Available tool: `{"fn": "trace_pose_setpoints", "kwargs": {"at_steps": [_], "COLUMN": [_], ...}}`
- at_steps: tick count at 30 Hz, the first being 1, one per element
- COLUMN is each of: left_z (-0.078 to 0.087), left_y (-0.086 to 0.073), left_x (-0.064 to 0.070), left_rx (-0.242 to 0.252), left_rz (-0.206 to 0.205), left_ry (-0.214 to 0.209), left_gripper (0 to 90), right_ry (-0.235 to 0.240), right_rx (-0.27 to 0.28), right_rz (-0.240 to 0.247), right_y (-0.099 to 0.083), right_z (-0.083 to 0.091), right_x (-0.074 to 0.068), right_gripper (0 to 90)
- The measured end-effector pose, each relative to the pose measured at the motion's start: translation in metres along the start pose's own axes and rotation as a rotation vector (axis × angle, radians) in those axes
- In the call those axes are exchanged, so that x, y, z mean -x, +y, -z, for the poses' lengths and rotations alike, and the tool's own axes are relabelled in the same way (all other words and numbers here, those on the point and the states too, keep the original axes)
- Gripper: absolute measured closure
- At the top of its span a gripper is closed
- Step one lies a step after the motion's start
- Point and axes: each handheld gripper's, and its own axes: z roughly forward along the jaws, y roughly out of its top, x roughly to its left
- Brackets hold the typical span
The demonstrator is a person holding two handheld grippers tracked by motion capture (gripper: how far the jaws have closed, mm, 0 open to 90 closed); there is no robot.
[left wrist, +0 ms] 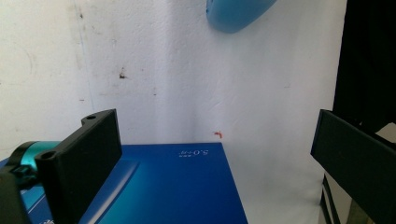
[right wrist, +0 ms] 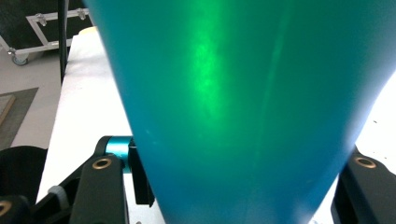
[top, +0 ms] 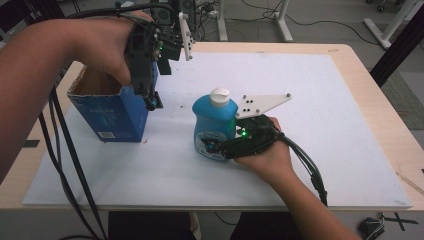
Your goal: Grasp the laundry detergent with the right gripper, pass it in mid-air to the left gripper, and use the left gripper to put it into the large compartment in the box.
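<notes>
While the right gripper point(top: 216, 148) sits low against the blue bottle point(top: 215, 125), its jaws bracket the body on both sides; the right gripper view has that bottle point(right wrist: 243, 107) pressed between them, so I read it as clamped, near the base. Smooth rounded plastic, likely part full: some weight, slick skin, walls that may give under squeeze. Best hold looks to be across the narrower faces low down, as now; the white cap point(top: 219, 97) end would tip.

Left gripper point(top: 150, 102) hangs jaws-down at the near corner of the open blue carton point(top: 112, 112), spread wide, holding nothing. Its own view shows the carton's side point(left wrist: 173, 186) just below the fingers point(left wrist: 84, 154) and the bottle's edge point(left wrist: 236, 14) beyond, across the white sheet point(left wrist: 187, 70). From the high view alone comes the carton's open top.
</notes>
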Motion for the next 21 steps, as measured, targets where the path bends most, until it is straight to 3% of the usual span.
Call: {"fn": "trace_pose_setpoints", "kwargs": {"at_steps": [11,21], "left_z": [-0.002,0.003], "left_y": [0.002,0.009], "left_x": [0.002,0.010], "left_rx": [-0.017,0.004], "left_rz": [-0.005,-0.005], "left_ry": [0.004,-0.010], "left_gripper": [1.7,1.7], "right_ry": [-0.021,0.013], "right_rx": [0.019,0.002], "right_rz": [0.038,0.045], "right_y": [-0.002,0.001], "right_z": [0.001,0.006], "right_x": [-0.001,0.000], "right_gripper": [44.4,45.9]}}
